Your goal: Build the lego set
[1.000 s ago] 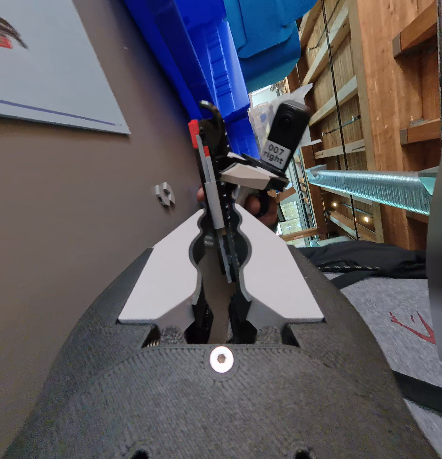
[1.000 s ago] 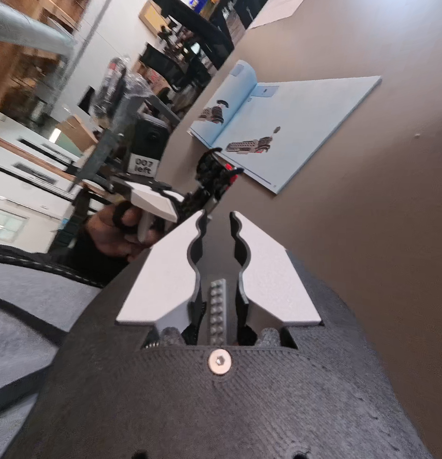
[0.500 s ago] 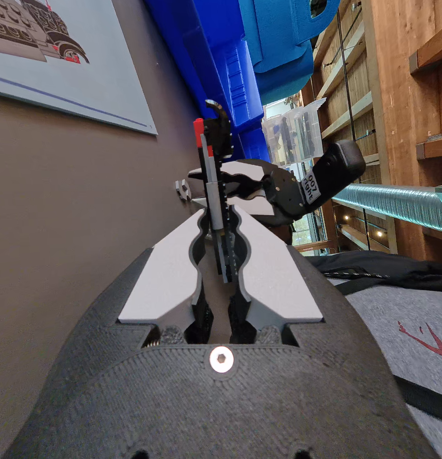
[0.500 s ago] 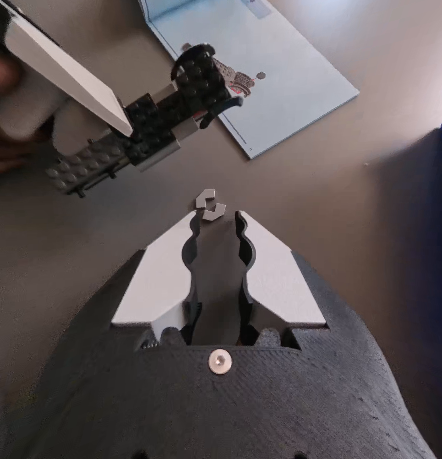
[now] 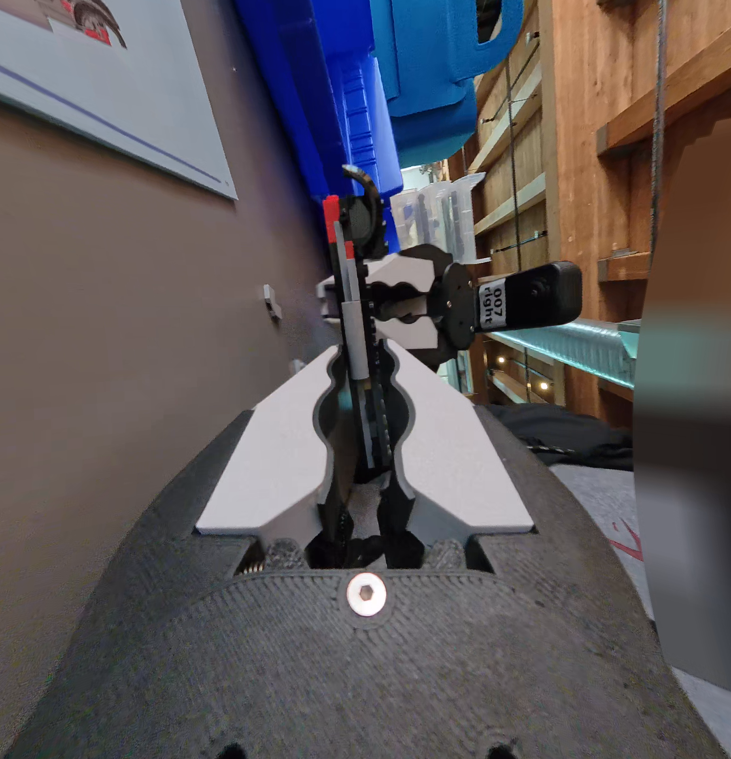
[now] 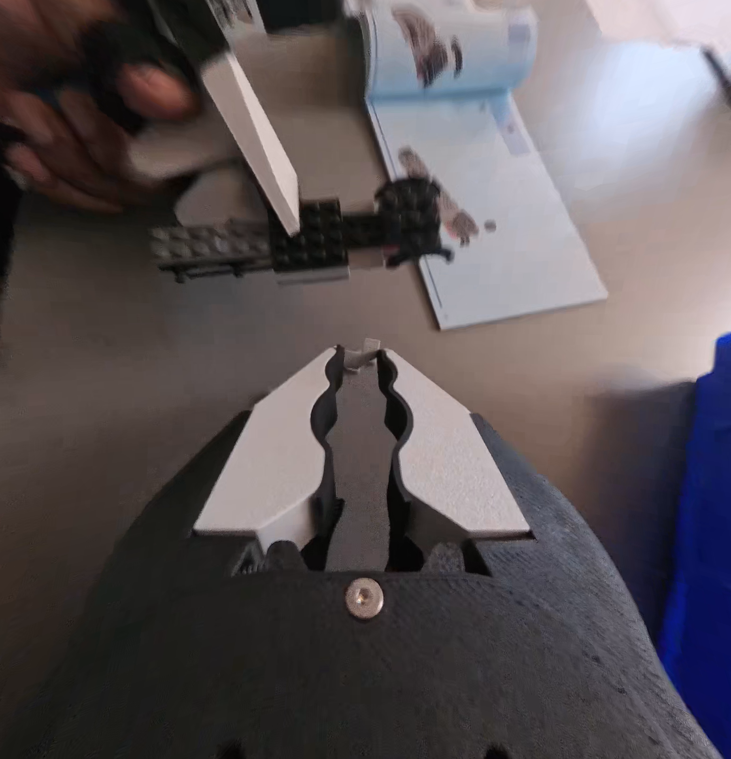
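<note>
1. My right claw (image 6: 357,355) has dropped onto the desk (image 6: 109,390); its slightly parted tips now bracket the small grey piece (image 6: 361,357), not yet squeezed.
2. My left claw (image 5: 361,361) stays clamped on the lego build (image 5: 353,287), just above, awaiting that piece.

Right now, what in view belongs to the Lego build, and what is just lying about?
Part of the job:
- partly built Lego model, clamped in the left hand-held gripper
- small grey pieces on the table, at the right hand-held gripper tips
- instruction booklet, open

Lying about:
- blue bins
- clear plastic containers
- dark cloth
</note>
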The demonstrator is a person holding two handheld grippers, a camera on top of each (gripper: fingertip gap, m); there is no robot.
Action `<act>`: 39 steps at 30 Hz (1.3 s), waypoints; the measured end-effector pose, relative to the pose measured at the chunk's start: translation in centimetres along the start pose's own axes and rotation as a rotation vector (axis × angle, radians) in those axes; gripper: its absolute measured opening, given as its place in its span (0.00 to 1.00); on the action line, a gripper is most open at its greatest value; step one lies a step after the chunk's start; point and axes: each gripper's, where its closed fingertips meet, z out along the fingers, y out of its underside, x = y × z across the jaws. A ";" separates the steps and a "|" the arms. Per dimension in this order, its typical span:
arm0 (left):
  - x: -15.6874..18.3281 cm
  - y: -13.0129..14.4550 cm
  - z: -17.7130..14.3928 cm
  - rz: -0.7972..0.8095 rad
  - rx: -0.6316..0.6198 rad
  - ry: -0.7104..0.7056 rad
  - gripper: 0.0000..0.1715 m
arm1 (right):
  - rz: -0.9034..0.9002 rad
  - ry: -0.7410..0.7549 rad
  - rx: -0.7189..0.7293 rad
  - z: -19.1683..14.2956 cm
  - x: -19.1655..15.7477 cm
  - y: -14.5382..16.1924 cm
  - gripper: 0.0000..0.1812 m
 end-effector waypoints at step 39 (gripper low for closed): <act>0.9 0.9 0.5 -0.013 0.024 0.052 0.09 | 0.342 -0.033 0.208 -1.7 1.2 -5.6 0.18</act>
